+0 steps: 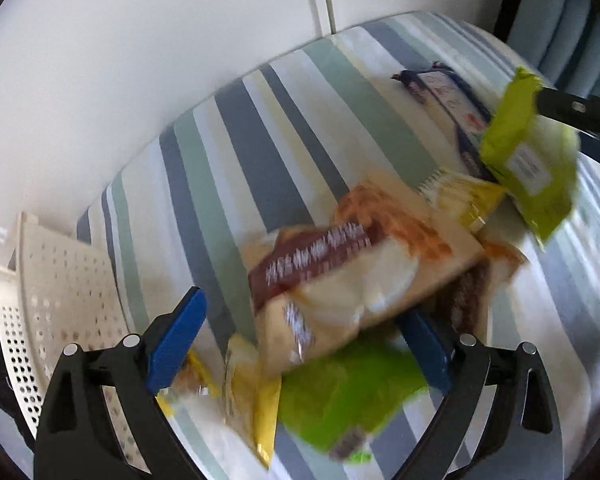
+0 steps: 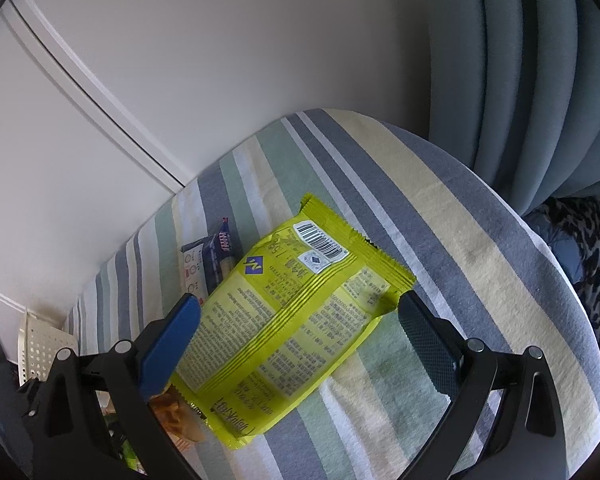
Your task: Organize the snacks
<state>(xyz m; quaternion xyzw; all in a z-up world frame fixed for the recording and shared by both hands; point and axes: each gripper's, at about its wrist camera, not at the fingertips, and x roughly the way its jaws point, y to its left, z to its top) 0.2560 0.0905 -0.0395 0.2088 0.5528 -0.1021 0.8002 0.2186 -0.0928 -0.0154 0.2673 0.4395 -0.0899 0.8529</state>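
We are holding the left gripper low over a heap of snacks, its jaws standing wide apart and gripping nothing. Right under it a green packet and a yellow packet are lying side by side, both blurred. A cream packet is lying across them, filling the gap between the blue fingers, and its lower corner is covering the tip of the other finger. To the left a white perforated basket is sitting at the edge of the striped cloth.

We are holding the right gripper further along the cloth. It is gripping a lime packet across its width, printed back facing up. One edge is pressing on the left pad, and a crimped corner is just reaching the right one. From the left wrist this packet is looking tilted up off the heap.

Beyond it a navy packet is lying flat on the cloth, partly hidden by the lime packet. Behind everything a white wall is rising, and a grey-blue curtain is hanging on the right.
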